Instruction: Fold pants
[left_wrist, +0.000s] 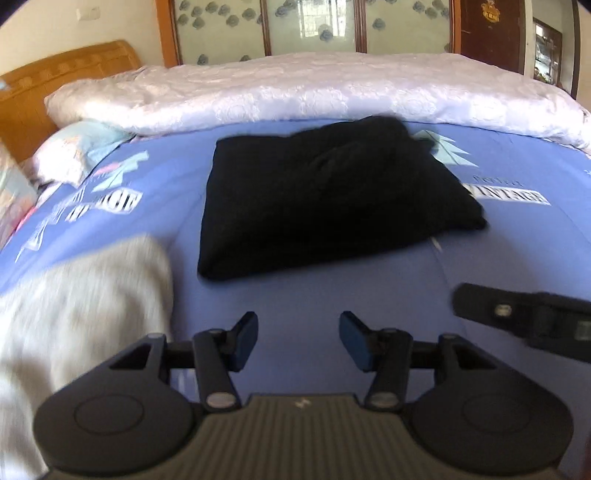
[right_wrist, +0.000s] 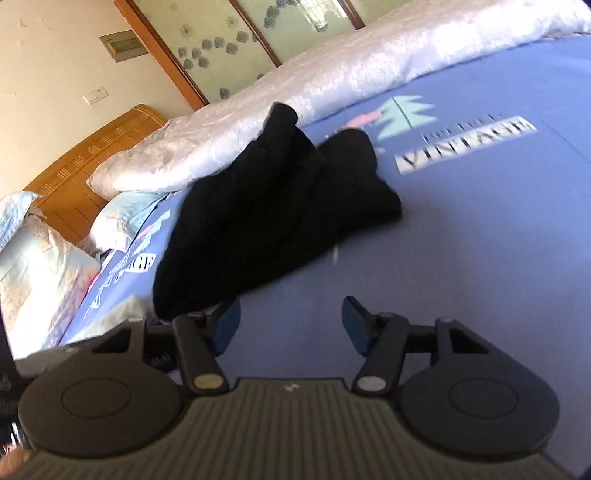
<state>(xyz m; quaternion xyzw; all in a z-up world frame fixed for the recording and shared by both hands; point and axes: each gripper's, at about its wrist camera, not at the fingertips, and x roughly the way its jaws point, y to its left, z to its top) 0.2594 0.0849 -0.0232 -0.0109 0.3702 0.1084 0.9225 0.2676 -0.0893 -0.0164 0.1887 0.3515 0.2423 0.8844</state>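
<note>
Grey-white fleecy cloth (left_wrist: 81, 314), blurred, fills the left edge of the left wrist view, and I cannot tell what garment it is. Just right of it the left gripper (left_wrist: 298, 339) hangs over bare blue bedsheet (left_wrist: 332, 295), its fingers spread with nothing between them. Ahead, near mid-bed, the black pants (left_wrist: 332, 195) lie as a compact folded bundle, their far edge close to the white quilt (left_wrist: 295, 92). Further right the right gripper (right_wrist: 291, 326) is likewise spread and empty, near the bundle's closest corner but not holding it. The fold looks essentially done, both tools let go. Next, judging from the lumpy top layer, either a tidying press on the bundle or a reach left for the pale cloth.
</note>
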